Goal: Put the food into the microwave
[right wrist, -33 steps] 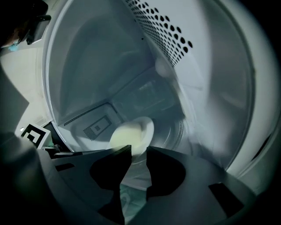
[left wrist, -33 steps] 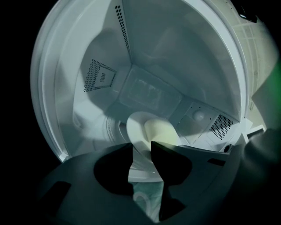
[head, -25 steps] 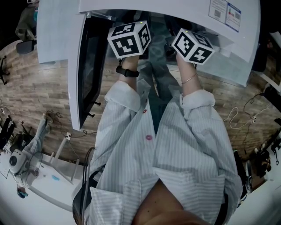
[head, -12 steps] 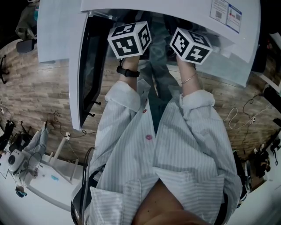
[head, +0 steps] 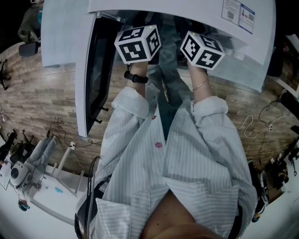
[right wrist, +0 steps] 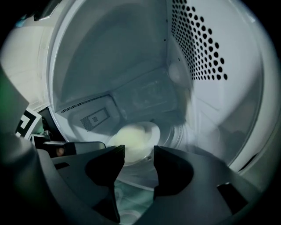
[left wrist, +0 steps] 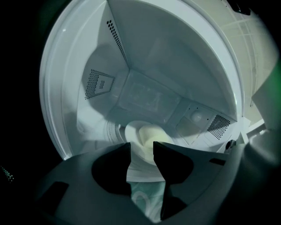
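Observation:
A white plate point(left wrist: 131, 136) with pale food point(left wrist: 151, 136) on it sits on the floor of the white microwave point(head: 187, 9). Both grippers reach into the cavity. In the head view only their marker cubes show, the left point(head: 138, 43) and the right point(head: 202, 48). My left gripper point(left wrist: 142, 147) is shut on the plate's near rim. The jaws of my right gripper point(right wrist: 138, 151) have just been opening. They stand apart around the plate's point(right wrist: 147, 134) rim without pressing it, and the food point(right wrist: 129, 139) lies just beyond them.
The microwave door point(head: 93, 70) stands open to the left of my arms. Perforated vent walls point(right wrist: 197, 48) close in the cavity on the right and at the back point(left wrist: 99, 83). A wooden floor point(head: 42, 93) and a white bench point(head: 46, 191) with gear lie below.
The right marker cube has tipped slightly to the left in the head view. Both arms have stayed inside the microwave opening.

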Demonstrator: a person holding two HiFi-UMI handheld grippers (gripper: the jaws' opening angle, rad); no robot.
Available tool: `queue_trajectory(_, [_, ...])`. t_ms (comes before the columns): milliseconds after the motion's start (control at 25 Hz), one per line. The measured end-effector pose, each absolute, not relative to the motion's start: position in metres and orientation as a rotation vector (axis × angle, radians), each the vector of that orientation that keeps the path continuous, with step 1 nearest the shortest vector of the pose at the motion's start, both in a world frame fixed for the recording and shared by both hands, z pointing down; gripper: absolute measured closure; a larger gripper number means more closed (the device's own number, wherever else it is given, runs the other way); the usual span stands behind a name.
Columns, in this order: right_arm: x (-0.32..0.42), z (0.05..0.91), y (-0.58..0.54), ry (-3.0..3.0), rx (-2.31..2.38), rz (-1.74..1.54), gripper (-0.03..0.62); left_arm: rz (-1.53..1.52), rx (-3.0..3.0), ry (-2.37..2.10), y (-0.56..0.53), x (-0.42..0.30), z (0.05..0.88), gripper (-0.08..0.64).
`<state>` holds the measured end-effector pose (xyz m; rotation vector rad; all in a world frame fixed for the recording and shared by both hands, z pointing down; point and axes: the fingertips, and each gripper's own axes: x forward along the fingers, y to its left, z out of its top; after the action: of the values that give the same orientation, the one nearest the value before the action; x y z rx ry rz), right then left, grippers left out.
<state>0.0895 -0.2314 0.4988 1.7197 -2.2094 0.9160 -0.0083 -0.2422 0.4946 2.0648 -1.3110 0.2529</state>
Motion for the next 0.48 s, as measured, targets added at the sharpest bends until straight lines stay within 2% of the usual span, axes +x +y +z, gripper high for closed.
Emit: queue_trajectory(480, [0.069,0.475,-0.216,-2.303,1.643,0.966,0.388,0.255,2.075,-1.290,-0.222,-0.011,0.472,0.407])
